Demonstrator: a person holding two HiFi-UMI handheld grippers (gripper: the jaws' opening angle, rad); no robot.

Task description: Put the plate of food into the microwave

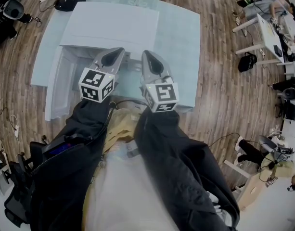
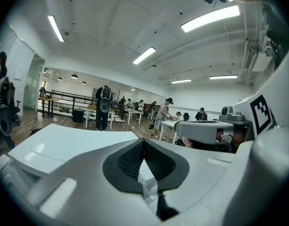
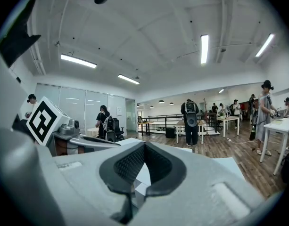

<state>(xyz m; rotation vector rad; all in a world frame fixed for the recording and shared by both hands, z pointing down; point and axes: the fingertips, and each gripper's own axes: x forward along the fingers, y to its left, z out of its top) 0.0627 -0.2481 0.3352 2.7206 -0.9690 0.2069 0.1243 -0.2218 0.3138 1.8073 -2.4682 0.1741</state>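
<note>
A white microwave point(image 1: 109, 23) stands on a pale blue table point(image 1: 178, 37). Its door point(image 1: 58, 83) hangs open at the left, in front of the cavity. No plate of food shows in any view. My left gripper point(image 1: 119, 51) and right gripper point(image 1: 146, 53) are held side by side just in front of the microwave, over the table's near part. In the left gripper view, the left gripper point(image 2: 144, 142) has its jaws closed together with nothing between them. The right gripper point(image 3: 144, 144) looks the same in its own view, shut and empty. Dark sleeves point(image 1: 84, 124) cover the arms behind both marker cubes.
A black object point(image 1: 66, 1) lies at the table's back left corner. Wooden floor surrounds the table. White desks point(image 1: 267, 30), bags and seated people fill the right side. A standing person with a backpack point(image 3: 191, 119) and more desks are farther off in the room.
</note>
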